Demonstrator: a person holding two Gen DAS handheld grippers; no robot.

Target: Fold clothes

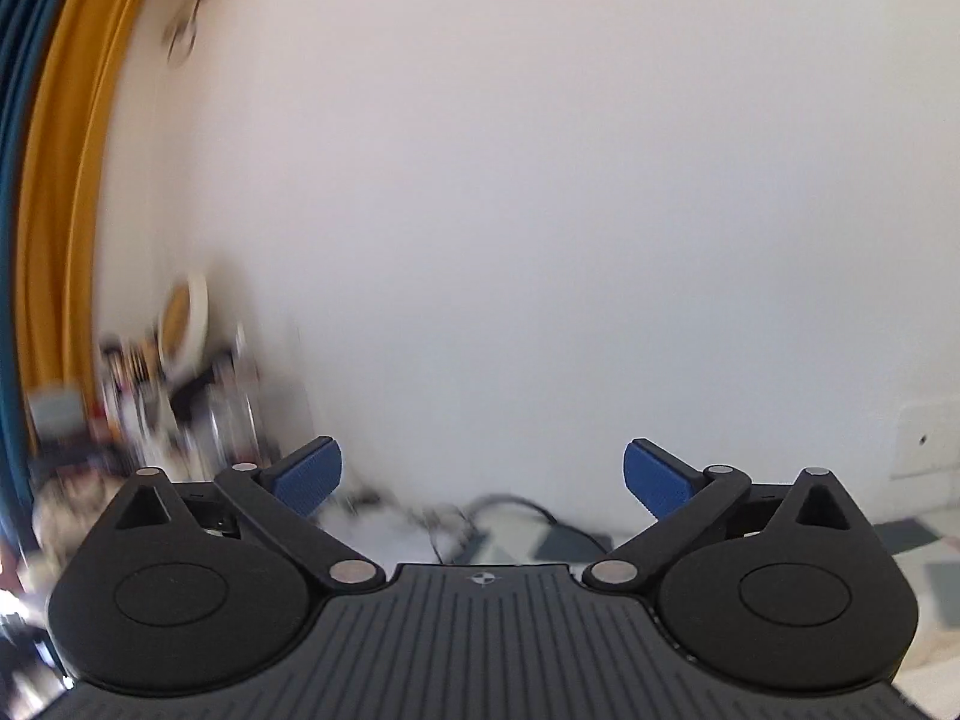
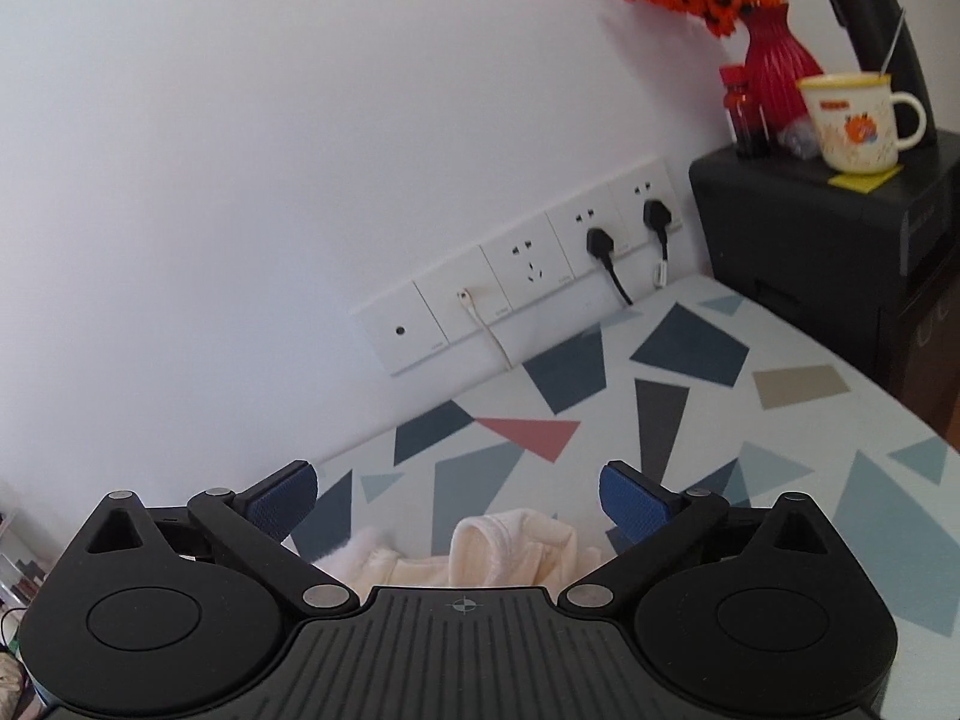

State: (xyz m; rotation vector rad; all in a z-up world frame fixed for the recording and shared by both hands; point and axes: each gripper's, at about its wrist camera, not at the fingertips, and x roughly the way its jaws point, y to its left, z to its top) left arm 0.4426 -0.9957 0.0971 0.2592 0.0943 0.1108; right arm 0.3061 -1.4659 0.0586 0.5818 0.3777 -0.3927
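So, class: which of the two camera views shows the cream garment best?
The right wrist view. There the cream garment lies bunched on the patterned tablecloth, just beyond the open right hand-held gripper. The left wrist view shows none of it: it faces the bare wall, with blurred clutter at the left.

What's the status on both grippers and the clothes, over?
Left gripper open, empty. Right gripper open above cream garment, unfolded. Nothing blocking.

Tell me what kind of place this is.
Probably a room in a home. A patterned tablecloth covers a table against a white wall with power sockets; a vase of orange flowers and a mug stand nearby, and a cream garment lies on the cloth.
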